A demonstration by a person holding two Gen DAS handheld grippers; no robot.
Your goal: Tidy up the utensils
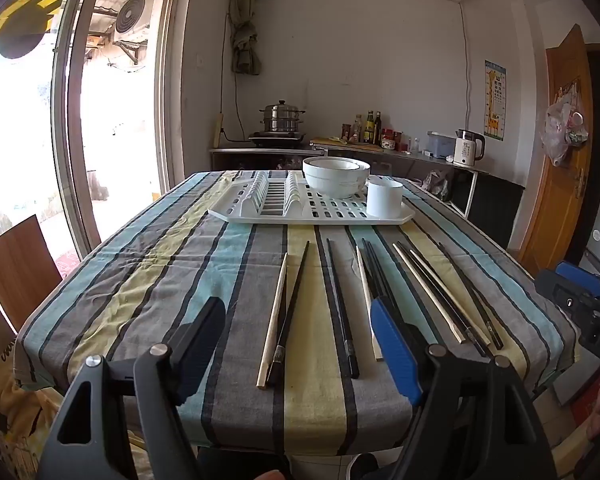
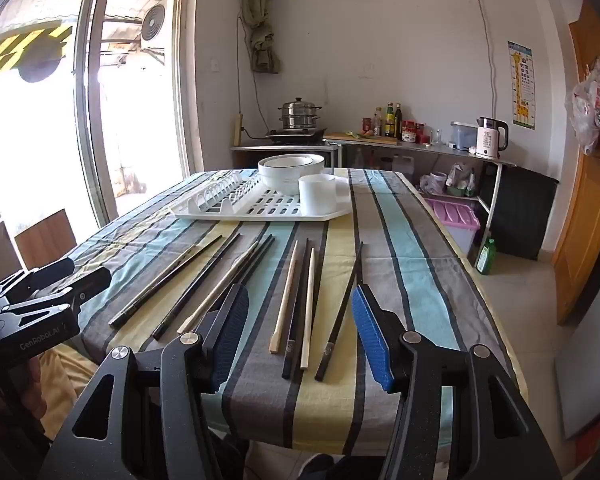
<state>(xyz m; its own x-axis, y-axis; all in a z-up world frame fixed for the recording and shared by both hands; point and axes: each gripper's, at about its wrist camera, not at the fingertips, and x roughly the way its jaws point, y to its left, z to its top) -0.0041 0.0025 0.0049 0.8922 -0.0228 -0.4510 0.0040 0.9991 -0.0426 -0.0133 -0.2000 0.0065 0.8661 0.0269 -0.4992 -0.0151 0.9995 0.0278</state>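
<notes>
Several black and pale wooden chopsticks (image 1: pixel 342 304) (image 2: pixel 300 300) lie side by side on the striped tablecloth, pointing away from me. Behind them sits a white drying rack (image 1: pixel 312 212) (image 2: pixel 260 206) holding stacked white bowls (image 1: pixel 336 174) (image 2: pixel 290 168) and a white cup (image 1: pixel 384 198) (image 2: pixel 317 194). My left gripper (image 1: pixel 300 328) hovers open above the near ends of the left chopsticks, nothing between its fingers. My right gripper (image 2: pixel 300 320) hovers open over the right-hand chopsticks, also holding nothing. Each gripper shows at the edge of the other's view.
The table's near edge (image 2: pixel 300 436) runs just under both grippers. A wooden chair (image 1: pixel 16 268) stands at the left. A counter with a steamer pot (image 1: pixel 282 118), bottles and a kettle (image 1: pixel 468 148) lines the back wall. A pink-lidded bin (image 2: pixel 456 216) and green bottle (image 2: pixel 486 256) sit on the floor at right.
</notes>
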